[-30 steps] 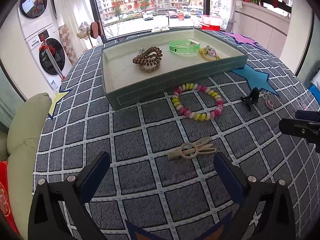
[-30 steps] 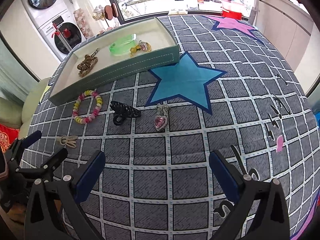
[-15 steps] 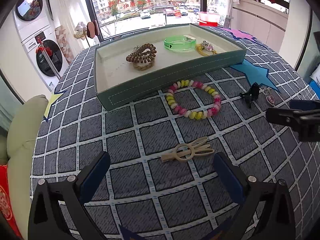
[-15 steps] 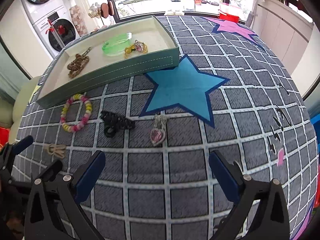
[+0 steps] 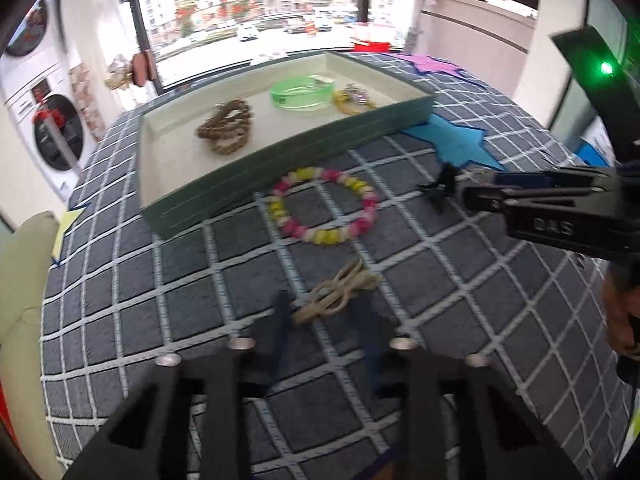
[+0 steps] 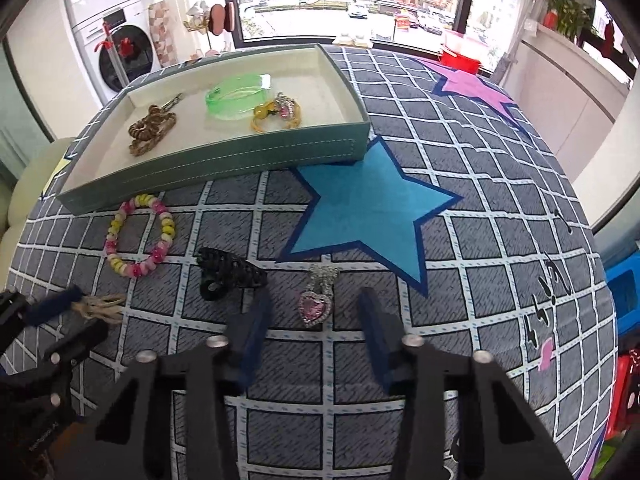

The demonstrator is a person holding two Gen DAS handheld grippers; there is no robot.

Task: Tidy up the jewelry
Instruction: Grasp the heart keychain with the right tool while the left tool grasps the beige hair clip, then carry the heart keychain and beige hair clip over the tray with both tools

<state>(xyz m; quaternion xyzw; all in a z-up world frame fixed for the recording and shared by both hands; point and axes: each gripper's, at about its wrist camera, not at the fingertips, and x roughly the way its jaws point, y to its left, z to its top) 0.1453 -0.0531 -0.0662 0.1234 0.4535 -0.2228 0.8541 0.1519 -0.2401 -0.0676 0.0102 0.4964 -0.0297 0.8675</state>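
Note:
A green tray [image 5: 288,168] [image 6: 224,160] holds a brown coil hair tie [image 5: 226,130], a green bangle [image 5: 302,94] and a yellow charm [image 5: 352,100]. On the checked cloth lie a beaded bracelet [image 5: 324,210] [image 6: 138,236], a beige hair clip [image 5: 338,294] [image 6: 98,308], a black claw clip [image 6: 230,274] and a pink heart pendant [image 6: 316,304]. My left gripper [image 5: 324,320] is partly closed, its fingers on either side of the beige clip's near end. My right gripper [image 6: 314,316] is partly closed around the heart pendant, apart from it.
A blue star [image 6: 368,208] and a purple star [image 6: 472,88] are printed on the cloth. A washing machine [image 6: 120,56] and a window stand behind the tray. A cream cushion [image 5: 20,300] lies at the left table edge.
Both grippers have moved forward and down and narrowed from wide open. The left now straddles the beige clip, the right straddles the heart pendant.

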